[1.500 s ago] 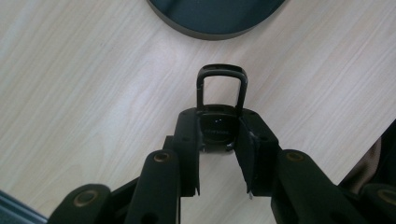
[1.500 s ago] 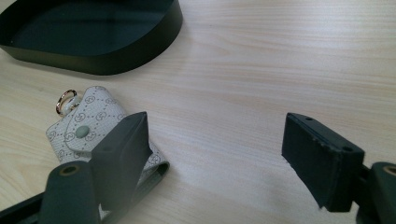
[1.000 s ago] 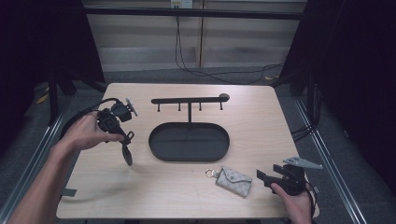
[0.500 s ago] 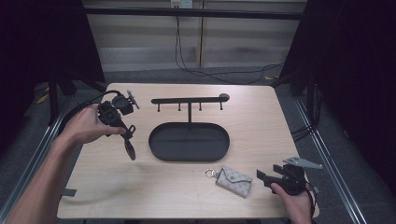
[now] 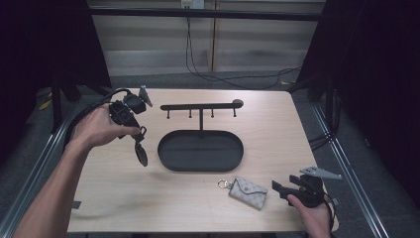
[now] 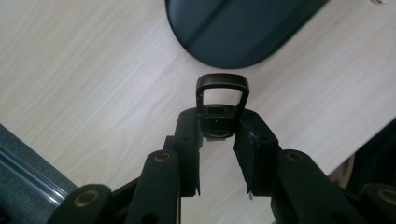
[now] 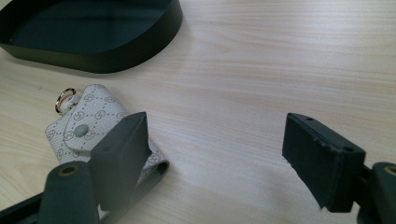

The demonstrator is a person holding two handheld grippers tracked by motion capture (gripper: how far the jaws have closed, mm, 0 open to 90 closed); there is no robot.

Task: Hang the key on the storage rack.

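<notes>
Above pale woodgrain, left claw (image 6: 218,140) clamped on dark metal-looped fob (image 6: 221,100), right claw (image 7: 229,158) apart.

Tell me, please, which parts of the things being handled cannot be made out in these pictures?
- Dark key fob: in the left gripper view, the left claw covers its body, leaving the loop.
- Fob in the high view: too small and dark for detail.
- Patterned pouch: near end hidden behind the right claw.

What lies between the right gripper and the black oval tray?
In the high view, the patterned key pouch with its ring lies on the table between the right gripper and the black oval tray.
</notes>
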